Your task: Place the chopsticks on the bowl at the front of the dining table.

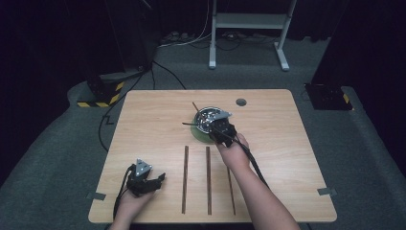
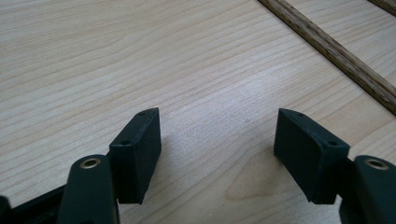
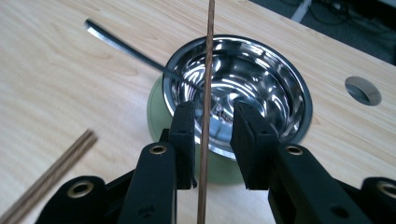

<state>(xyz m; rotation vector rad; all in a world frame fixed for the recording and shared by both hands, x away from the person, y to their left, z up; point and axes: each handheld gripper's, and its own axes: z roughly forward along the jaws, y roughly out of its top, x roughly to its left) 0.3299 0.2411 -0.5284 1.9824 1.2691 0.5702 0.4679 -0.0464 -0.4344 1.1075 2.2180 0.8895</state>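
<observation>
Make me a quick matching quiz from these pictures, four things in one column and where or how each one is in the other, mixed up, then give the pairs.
1. left gripper
2. right gripper
3. steel bowl
4. round hole

A. on a green base
B. open over bare wood
C. in the tabletop beyond the bowl
D. jaws around a thin wooden stick

Pairs: 1-B, 2-D, 3-A, 4-C

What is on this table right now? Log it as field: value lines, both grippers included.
table: light wood
bowl: steel, on a green plate
grey flat strip: leaning out over the bowl's rim
left gripper: open, over bare wood
right gripper: open at bowl's near rim, thin wooden stick between its jaws, not clamped
loose sticks: three, side by side near the person
</observation>
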